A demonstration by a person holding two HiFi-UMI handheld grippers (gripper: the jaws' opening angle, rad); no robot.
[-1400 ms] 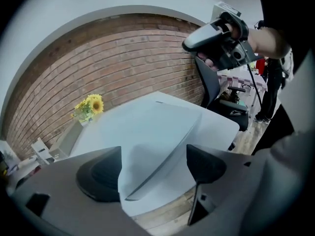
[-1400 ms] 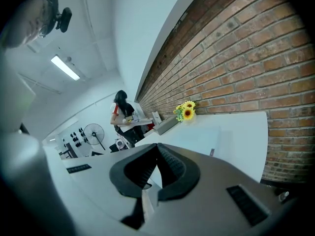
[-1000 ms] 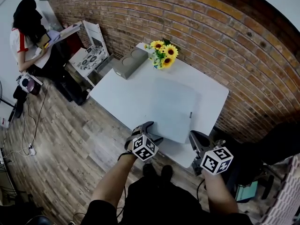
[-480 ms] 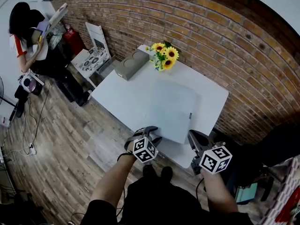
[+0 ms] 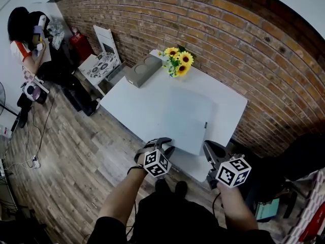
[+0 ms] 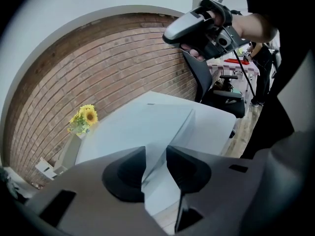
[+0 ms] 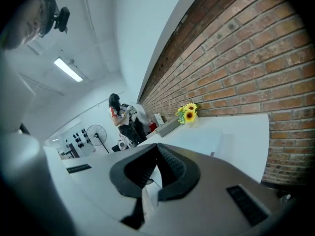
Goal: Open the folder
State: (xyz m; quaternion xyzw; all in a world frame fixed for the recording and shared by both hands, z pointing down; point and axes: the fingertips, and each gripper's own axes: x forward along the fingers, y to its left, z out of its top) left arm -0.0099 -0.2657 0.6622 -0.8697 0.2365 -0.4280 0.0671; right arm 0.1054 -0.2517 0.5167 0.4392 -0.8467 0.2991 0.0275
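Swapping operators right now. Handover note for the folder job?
Left hand-held gripper: its jaws have just been closing around the folder's near left corner. The pads are not yet pressing on it.
Right hand-held gripper: shut, with nothing in it, at the table's near right edge beside the folder.
Folder: lies flat on the table and looks closed.
Done: the left approach.
Left: finish the grip, then lift the cover open.
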